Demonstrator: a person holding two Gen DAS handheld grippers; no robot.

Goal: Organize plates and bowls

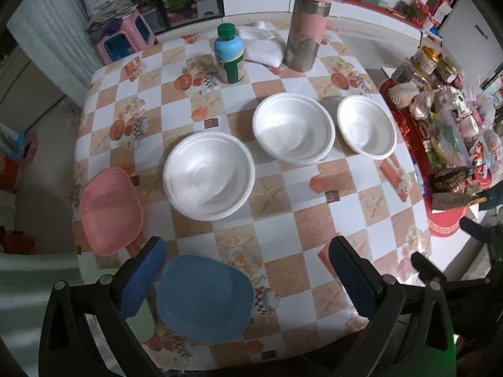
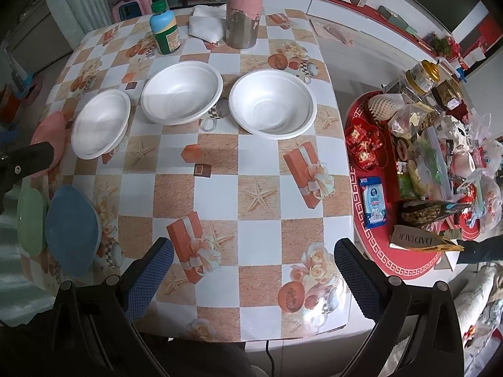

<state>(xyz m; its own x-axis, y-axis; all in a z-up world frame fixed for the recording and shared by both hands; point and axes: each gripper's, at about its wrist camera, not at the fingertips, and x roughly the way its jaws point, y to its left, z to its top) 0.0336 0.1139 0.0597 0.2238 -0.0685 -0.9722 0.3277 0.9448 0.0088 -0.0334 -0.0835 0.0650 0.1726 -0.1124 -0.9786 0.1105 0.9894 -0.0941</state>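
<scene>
Two grippers hover over a checked table (image 2: 257, 194), both with fingers spread wide and holding nothing. The left gripper (image 1: 248, 279) hangs just above a blue plate (image 1: 204, 298) at the table's near edge, a green plate (image 2: 30, 220) just beside it on the left and a pink plate (image 1: 110, 210) a little farther back. The right gripper (image 2: 253, 278) hovers over bare cloth. Mid-table, three white bowls (image 2: 272, 103) stand in a row. Beyond them stand a green-capped bottle (image 1: 229, 53), a folded white cloth (image 1: 261, 47) and a pink flask (image 1: 308, 22).
</scene>
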